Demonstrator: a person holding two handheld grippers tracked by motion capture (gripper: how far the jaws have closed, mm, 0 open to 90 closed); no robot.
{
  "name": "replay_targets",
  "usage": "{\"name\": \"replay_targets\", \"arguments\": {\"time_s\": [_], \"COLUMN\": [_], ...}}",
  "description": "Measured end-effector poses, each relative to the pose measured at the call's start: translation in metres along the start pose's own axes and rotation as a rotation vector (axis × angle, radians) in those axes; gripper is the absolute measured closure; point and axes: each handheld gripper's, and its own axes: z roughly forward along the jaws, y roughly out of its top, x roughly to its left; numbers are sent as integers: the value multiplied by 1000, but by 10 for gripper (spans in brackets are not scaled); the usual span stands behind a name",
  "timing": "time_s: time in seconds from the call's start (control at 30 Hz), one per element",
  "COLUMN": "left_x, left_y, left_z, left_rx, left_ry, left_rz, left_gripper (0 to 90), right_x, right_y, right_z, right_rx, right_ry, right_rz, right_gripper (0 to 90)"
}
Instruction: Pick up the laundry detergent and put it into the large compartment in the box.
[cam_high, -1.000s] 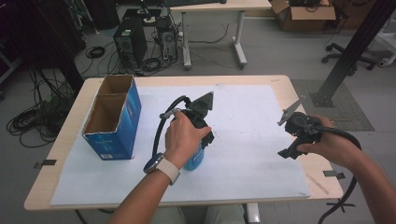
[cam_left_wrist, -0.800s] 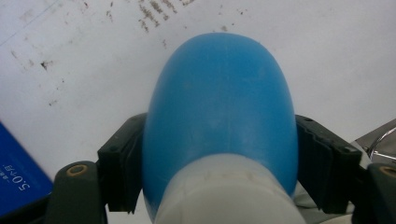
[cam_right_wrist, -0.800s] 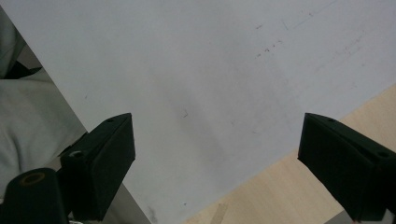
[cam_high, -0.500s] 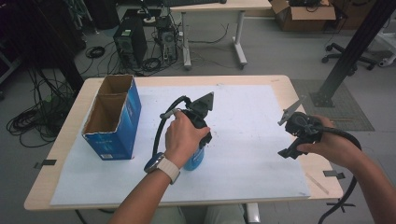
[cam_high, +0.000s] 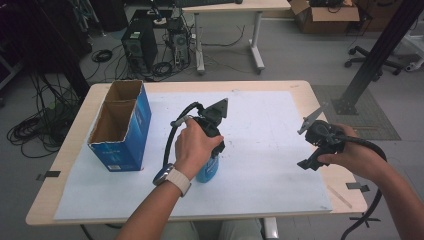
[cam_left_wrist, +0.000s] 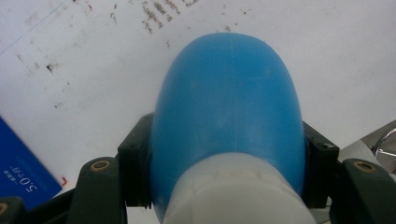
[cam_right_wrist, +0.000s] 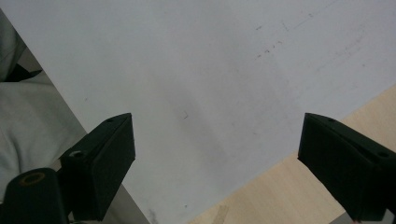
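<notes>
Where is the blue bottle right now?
In the high view the blue bottle stands on the white sheet near the table's front middle, right of the blue box, clamped in the left gripper.

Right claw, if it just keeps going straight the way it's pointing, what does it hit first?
Most likely the white paper sheet that covers the table: the right claw stands open with nothing between its jaws, aimed down at bare paper near the wooden table edge. Depth is hard to judge.
</notes>
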Motion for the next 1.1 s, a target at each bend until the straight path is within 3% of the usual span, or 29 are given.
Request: {"name": "replay_targets", "arguments": {"time_s": [0.17,0.57,0.9,1.1], "left_x": [6,13,31,49], "left_y": [-1,-1,-6,-7], "left_z": [-5,-38,-76,-114], "left_rx": [-5,-8,-20,2], "left_ry": [-21,-8,-7,-9], "left_rz": [-12,-9,-44,-54], "left_gripper": [373,373,374,374], "right_x": [0,1,1,2], "right_y": [0,-3,-4,-4], "right_z": [-2,-4,-7,-7], "right_rx": [1,-2,1,1], "right_ry": [-3,-6,-12,-12], "right_rz": [3,8,11,10], "right_gripper": [110,110,110,110]}}
